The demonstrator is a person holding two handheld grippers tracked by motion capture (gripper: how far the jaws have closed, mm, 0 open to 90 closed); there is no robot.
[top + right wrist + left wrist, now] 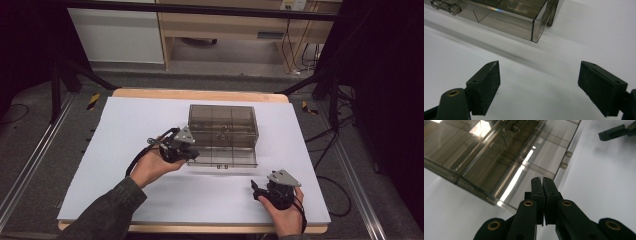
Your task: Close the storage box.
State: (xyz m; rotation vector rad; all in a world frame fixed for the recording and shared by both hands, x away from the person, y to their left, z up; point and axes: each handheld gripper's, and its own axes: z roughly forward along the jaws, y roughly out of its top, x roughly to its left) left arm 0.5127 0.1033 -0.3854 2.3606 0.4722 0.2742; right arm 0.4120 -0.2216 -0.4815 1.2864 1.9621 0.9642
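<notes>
A smoky, see-through plastic box with inner dividers stands on the white table top. A flat clear panel lies in front of it. My left gripper is at the panel's left front corner. In the left gripper view its jaws are shut against each other over the box, with nothing visible between them. My right gripper rests near the table's front right, apart from the box. Its jaws stand open and empty, facing a corner of the box.
The white sheet covers a wooden table. Two small clear knobs stick out from the panel's edge. The right gripper's jaw shows far off in the left gripper view. Black frame legs and cables stand beyond the table.
</notes>
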